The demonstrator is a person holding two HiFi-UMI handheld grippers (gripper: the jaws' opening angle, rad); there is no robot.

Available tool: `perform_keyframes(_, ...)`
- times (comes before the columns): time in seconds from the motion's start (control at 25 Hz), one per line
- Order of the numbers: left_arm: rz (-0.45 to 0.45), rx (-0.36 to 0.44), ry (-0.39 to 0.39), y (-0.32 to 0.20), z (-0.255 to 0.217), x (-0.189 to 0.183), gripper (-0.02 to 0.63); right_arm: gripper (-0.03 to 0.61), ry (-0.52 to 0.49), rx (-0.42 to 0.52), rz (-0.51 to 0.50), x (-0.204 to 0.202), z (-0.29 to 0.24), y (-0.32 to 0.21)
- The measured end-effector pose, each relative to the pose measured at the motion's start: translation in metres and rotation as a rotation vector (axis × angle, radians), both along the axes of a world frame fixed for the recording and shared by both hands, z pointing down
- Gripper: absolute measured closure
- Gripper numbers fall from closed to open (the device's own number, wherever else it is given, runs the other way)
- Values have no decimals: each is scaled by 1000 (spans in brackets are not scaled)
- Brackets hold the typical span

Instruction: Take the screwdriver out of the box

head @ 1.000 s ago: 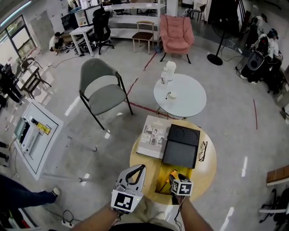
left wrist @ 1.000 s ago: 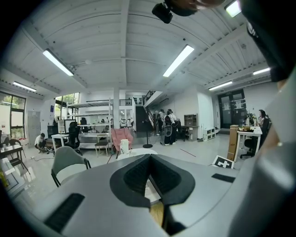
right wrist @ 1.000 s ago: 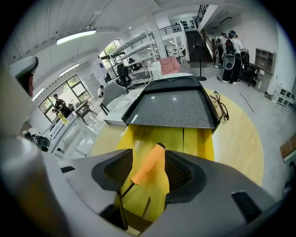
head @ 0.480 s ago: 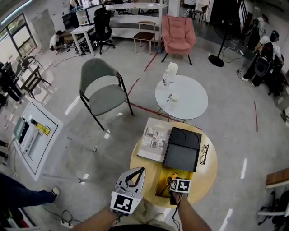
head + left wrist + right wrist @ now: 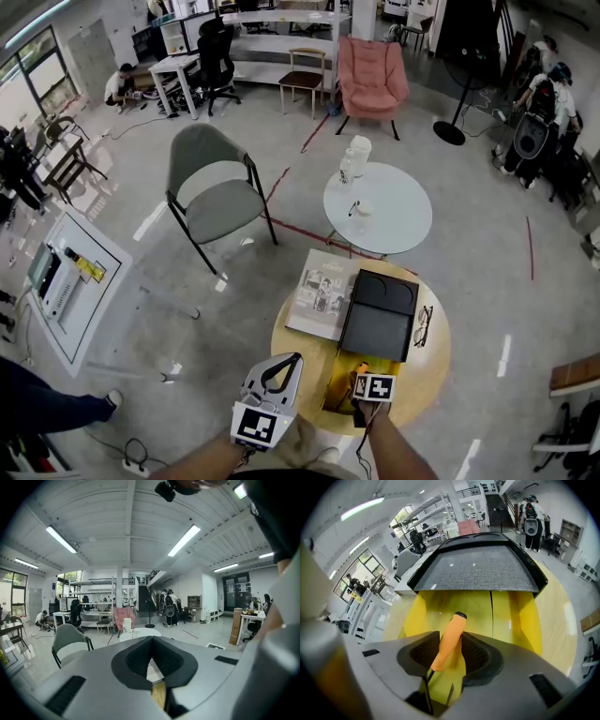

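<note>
An orange-handled screwdriver (image 5: 455, 624) lies in the yellow inside of the open box (image 5: 513, 606), whose black lid (image 5: 478, 566) lies folded back beyond it. My right gripper (image 5: 450, 633) points steeply down into the box, its jaws closing with the handle between the pads, which stand close on either side. In the head view the right gripper (image 5: 364, 377) hangs over the box (image 5: 337, 382) near the front of the round wooden table (image 5: 429, 361). To the left of the table edge my left gripper (image 5: 293, 358) is held level, shut with nothing in it, its tips (image 5: 151, 638) touching.
A magazine (image 5: 323, 289) lies left of the box lid (image 5: 380, 309) and a pair of glasses (image 5: 422, 319) to its right. Beyond stand a white round table (image 5: 380, 211) with a bottle and a grey chair (image 5: 211, 187).
My right gripper has sunk a little into the box, and its marker cube now covers the orange handle in the head view. The left gripper has stayed put.
</note>
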State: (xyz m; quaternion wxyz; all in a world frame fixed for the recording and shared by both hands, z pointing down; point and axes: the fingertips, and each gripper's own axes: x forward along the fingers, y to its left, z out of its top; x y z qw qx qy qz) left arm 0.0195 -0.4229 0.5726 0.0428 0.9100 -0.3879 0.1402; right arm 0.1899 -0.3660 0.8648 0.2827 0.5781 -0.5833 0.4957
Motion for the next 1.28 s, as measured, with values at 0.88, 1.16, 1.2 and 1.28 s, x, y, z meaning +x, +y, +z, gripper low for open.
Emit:
perform_keyframes(0.88,-24,72,68,42,-54,6,601,457,-24,571,-54,16,-151,31)
perform_keyframes(1.16,-23,53,69,59,-64,10,601,457,18,673,-113,17,-192,57)
perform_keyframes(1.2,-33,54,79,60,-67,10,601,458,19,689,-118,17,-199,60)
perform_keyframes(1.28,-51,55,100,64,-71,9,601,457,12,716,-117,18,-211,67)
